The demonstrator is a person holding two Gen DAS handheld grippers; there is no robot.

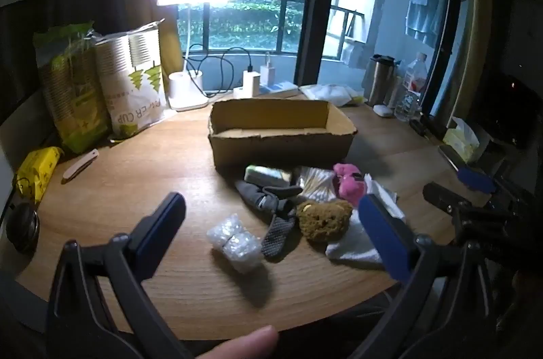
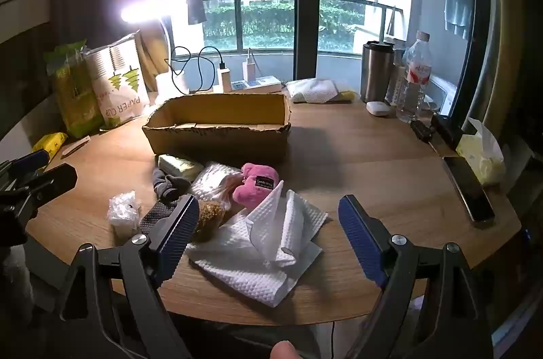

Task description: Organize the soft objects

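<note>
Both my left gripper [image 1: 271, 233] and right gripper [image 2: 268, 226] stand wide apart, empty; white paper towel [image 2: 271, 243] lies between the right fingers, brown sponge [image 2: 210, 218] half hidden.

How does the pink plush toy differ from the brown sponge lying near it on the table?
The pink plush toy is bright pink with a dark label; the brown sponge is dull olive-brown and porous. The toy lies nearer the cardboard box, the sponge nearer the table's front edge. The toy looks smooth and furry, the sponge rough. Both are soft, ungripped, outside the box.
</note>
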